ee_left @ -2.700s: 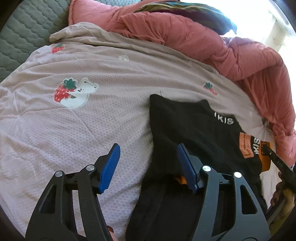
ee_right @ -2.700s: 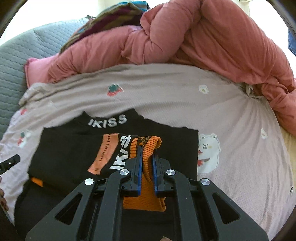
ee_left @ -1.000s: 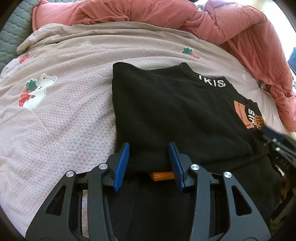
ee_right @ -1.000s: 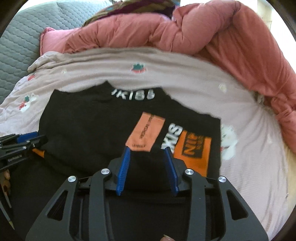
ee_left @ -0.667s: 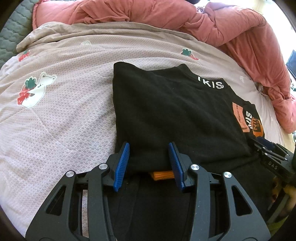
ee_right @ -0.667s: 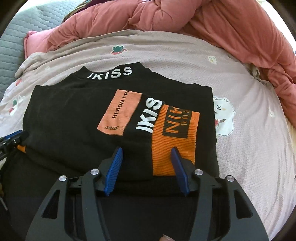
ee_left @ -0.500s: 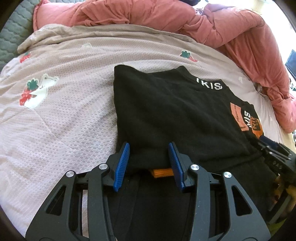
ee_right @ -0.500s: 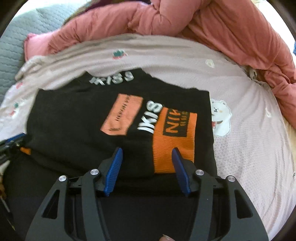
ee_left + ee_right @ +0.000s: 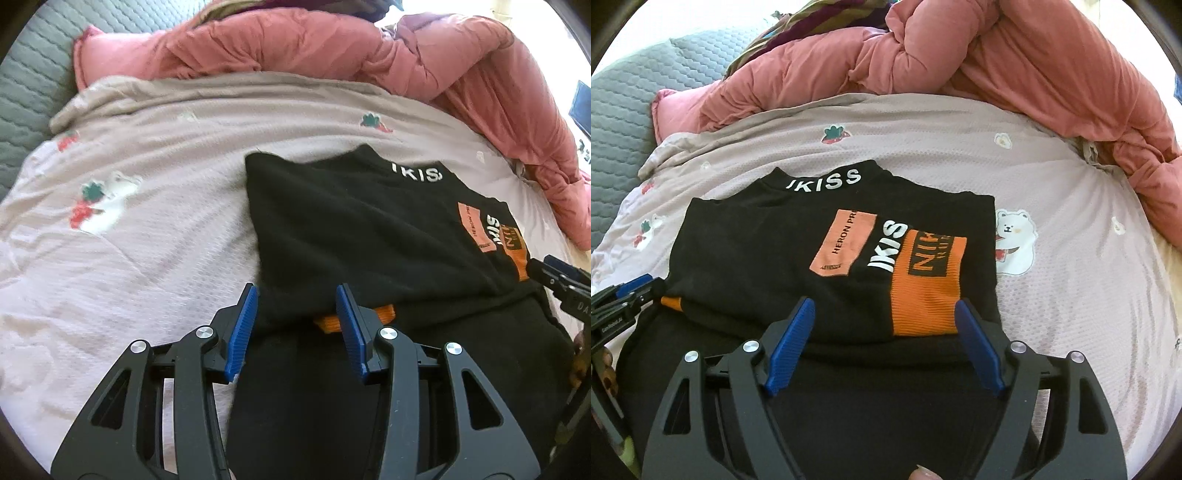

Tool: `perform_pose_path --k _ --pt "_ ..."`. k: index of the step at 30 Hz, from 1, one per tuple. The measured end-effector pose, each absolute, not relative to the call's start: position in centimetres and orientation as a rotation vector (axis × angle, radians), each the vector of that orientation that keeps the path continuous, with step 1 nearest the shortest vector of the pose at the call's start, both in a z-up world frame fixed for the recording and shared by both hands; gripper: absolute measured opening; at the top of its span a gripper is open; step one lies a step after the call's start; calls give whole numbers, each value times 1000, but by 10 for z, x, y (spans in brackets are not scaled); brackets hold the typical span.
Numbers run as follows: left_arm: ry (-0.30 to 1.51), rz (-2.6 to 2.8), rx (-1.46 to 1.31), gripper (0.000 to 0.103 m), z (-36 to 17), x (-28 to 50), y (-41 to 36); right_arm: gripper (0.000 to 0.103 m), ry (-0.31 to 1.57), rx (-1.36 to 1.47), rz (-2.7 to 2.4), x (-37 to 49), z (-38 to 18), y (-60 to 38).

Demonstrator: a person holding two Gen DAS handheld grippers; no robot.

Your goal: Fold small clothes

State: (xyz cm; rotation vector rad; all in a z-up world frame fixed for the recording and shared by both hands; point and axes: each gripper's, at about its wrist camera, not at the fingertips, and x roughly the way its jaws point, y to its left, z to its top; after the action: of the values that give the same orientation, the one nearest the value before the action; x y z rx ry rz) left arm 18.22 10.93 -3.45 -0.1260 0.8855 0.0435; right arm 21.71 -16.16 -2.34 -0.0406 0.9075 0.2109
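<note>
Since 2.7 seconds ago the right hand-held gripper has let go of the orange cuff it was pinching, and the sleeve now lies flat across the garment.

Left wrist view: the left hand-held gripper point(image 9: 297, 325) stands half open with nothing held, its blue pads straddling the near left edge of the black sweater point(image 9: 354, 229), where an orange cuff point(image 9: 328, 322) peeks out just beside the right pad. The sweater lies centre-right on the pink bedsheet point(image 9: 147, 266), a pink duvet point(image 9: 332, 48) bunched along the top.

Right wrist view: the right hand-held gripper point(image 9: 886, 347) is wide open and empty, hovering over the near edge of the folded-in sleeves, by the orange sleeve panel point(image 9: 925, 288). The lower body of the sweater runs under the gripper at the bottom.

Sleeves look done — the step in hand is probably the bottom-to-top fold. Next move: both grippers drop back to the hem, close on it, and carry it evenly toward the collar.
</note>
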Motion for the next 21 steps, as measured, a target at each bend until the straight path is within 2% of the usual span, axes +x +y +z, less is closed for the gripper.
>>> perform_pose_path --k 5,13,15,21 --pt "853 45 -116 47 -24 173 108 93 886 -42 213 214 -17 -162" --pt "809 65 -153 73 -6 158 110 95 864 -32 248 208 -8 -155" --pt "798 72 -145 80 -3 154 108 98 857 -26 251 207 -6 -155" --pt "785 93 -154 93 5 145 108 98 852 -19 263 202 -2 -155"
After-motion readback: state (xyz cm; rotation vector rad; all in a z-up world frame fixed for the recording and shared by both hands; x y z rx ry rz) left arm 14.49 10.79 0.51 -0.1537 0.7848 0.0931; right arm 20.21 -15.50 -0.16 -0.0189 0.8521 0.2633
